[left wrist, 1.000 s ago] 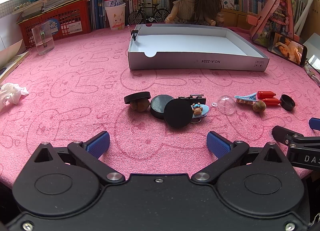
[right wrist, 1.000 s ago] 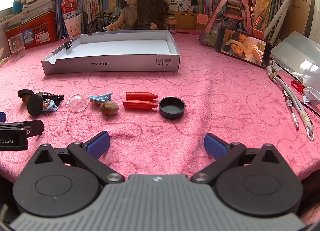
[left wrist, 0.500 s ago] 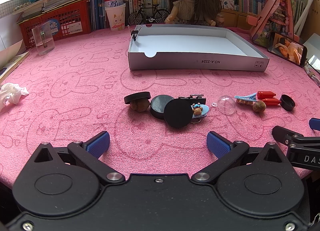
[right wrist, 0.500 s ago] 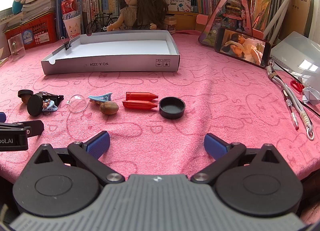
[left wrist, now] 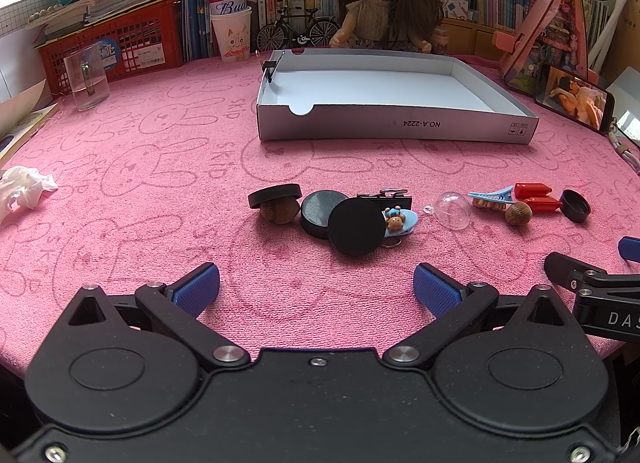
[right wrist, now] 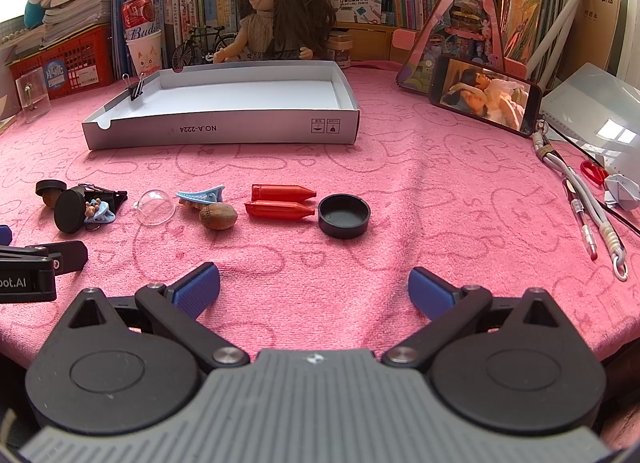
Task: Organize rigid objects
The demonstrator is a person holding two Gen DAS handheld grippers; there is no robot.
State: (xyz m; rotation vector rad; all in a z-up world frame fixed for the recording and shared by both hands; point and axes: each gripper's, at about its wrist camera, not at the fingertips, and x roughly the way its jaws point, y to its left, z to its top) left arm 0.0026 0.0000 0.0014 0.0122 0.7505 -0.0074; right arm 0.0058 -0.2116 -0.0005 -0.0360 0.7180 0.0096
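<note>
Both grippers hang wide open and empty over the near edge, the left gripper (left wrist: 316,283) facing the black discs (left wrist: 354,227), the right gripper (right wrist: 314,283) facing the red tubes (right wrist: 280,203) and cap (right wrist: 344,215), all just ahead, apart from the pads. These look light, hard and slick, so I'd pinch the cap across its rim and a tube at mid-length. The white box (right wrist: 224,129) waits empty beyond.

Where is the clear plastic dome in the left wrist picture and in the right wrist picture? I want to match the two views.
Left wrist view: the clear plastic dome lies right of centre, between the blue keychain charm and the blue hair clip.
Right wrist view: the dome lies left of centre, just left of the hair clip.
Shared landmark: the white box tray, printed NO.A-2224, behind the row.
</note>
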